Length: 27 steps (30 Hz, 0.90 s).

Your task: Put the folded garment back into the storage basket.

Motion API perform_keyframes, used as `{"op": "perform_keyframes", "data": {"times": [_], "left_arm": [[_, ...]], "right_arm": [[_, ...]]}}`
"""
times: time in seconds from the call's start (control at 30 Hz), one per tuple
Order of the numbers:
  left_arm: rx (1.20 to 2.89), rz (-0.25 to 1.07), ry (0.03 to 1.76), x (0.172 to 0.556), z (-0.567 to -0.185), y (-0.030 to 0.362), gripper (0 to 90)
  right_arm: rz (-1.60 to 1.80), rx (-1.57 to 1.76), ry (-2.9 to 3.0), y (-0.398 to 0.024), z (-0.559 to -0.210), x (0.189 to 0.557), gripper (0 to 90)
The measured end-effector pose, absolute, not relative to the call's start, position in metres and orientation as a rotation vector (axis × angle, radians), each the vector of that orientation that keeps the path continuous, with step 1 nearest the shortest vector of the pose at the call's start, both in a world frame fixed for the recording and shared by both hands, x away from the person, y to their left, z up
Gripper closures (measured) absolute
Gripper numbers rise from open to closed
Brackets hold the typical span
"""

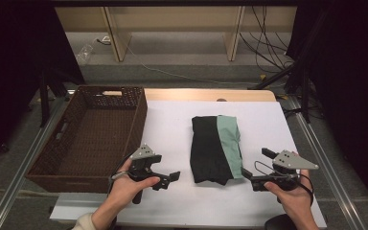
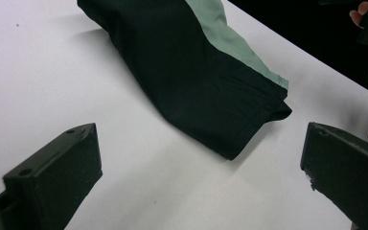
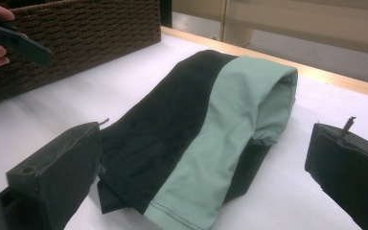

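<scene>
The left gripper (image 1: pixel 165 178) is held wide open, nothing between its jaws, at 9 o'clock of the folded garment (image 1: pixel 215 148). The right gripper (image 1: pixel 257 166) is likewise spread wide at the garment's 4 o'clock corner; contact cannot be judged. The black-and-green garment is laid mid-table (image 1: pixel 172 124). A wicker basket (image 1: pixel 84 139) is seen at the table's 9 o'clock, its inside partly hidden.

Wicker basket (image 1: pixel 57 143) (empty) beside folded garment (image 1: pixel 211 148).

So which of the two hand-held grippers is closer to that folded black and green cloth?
The right gripper: its open jaws sit right at the folded cloth's near right corner. The left gripper is off to the cloth's left, bare table between.
</scene>
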<state>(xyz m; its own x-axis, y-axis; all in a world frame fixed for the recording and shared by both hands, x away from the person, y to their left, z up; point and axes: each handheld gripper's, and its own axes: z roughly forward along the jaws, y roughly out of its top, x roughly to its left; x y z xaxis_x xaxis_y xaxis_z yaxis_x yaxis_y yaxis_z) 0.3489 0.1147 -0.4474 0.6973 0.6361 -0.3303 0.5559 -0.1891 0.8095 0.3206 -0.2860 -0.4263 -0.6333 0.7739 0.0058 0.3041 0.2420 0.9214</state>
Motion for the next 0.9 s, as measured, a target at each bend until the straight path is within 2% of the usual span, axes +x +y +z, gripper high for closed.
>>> {"op": "perform_keyframes", "data": {"times": [0.4, 0.73, 0.9], "left_arm": [[1.878, 0.022, 0.976, 0.360, -0.452, 0.102, 0.0], [1.957, 0.015, 1.030, 0.410, -0.459, 0.064, 0.0], [1.976, 0.006, 1.044, 0.423, -0.466, 0.053, 0.0]], "right_arm": [[1.367, 0.982, 2.064, -0.284, -0.426, 0.320, 0.3], [1.369, 0.981, 2.064, -0.284, -0.426, 0.321, 0.3], [1.375, 0.979, 2.063, -0.285, -0.426, 0.321, 0.3]]}}
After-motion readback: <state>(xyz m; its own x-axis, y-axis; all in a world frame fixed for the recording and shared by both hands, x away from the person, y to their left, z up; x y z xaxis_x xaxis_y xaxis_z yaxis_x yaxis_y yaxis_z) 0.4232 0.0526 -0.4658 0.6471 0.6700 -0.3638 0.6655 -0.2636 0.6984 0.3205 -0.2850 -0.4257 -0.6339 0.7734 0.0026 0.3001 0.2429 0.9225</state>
